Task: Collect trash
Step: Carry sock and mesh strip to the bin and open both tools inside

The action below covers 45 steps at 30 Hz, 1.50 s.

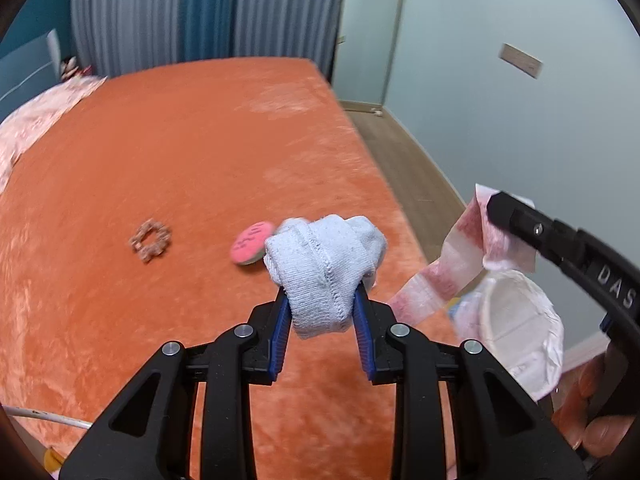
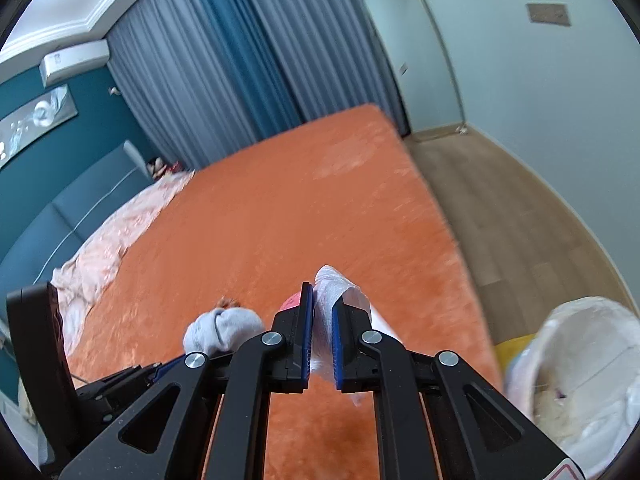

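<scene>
Above the bed's (image 1: 180, 152) right edge, both tools are carrying trash: left tool (image 1: 322, 320) clamped on a sock (image 1: 324, 264), right tool (image 2: 322, 336) clamped on a wrapper (image 2: 332, 292), needing the bin bag (image 2: 580, 368) next.

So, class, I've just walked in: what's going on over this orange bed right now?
A person is clearing up with a hand-held gripper in each hand. The left hand-held gripper is clamped on a rolled light-blue sock, held above the orange bed. The right hand-held gripper is shut on a pink-and-white wrapper. A white bag waits at the right. A pink disc and a scrunchie lie on the bed.
</scene>
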Each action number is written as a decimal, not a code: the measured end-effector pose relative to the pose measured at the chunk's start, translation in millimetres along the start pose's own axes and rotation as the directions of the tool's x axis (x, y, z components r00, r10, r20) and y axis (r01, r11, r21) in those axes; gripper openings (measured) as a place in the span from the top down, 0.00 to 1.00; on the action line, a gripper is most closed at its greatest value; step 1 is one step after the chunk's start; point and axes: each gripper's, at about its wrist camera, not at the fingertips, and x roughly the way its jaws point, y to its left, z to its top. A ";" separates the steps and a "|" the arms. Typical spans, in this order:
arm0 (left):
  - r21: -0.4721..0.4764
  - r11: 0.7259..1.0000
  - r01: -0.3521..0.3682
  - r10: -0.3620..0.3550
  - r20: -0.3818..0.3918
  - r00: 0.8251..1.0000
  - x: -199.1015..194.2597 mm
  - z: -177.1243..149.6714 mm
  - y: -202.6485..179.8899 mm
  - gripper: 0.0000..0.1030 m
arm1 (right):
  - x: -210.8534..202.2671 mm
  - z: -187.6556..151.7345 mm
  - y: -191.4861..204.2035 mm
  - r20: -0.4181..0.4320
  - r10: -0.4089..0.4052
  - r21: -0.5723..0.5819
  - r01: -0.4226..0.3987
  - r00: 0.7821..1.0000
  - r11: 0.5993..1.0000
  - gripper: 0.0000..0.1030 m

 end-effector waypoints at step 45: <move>0.358 0.855 0.375 -0.326 -0.191 0.926 37.1 -42.1 -240.0 0.60 | -105.8 -41.2 -184.0 -0.085 -0.366 0.225 0.376 0.927 0.899 0.78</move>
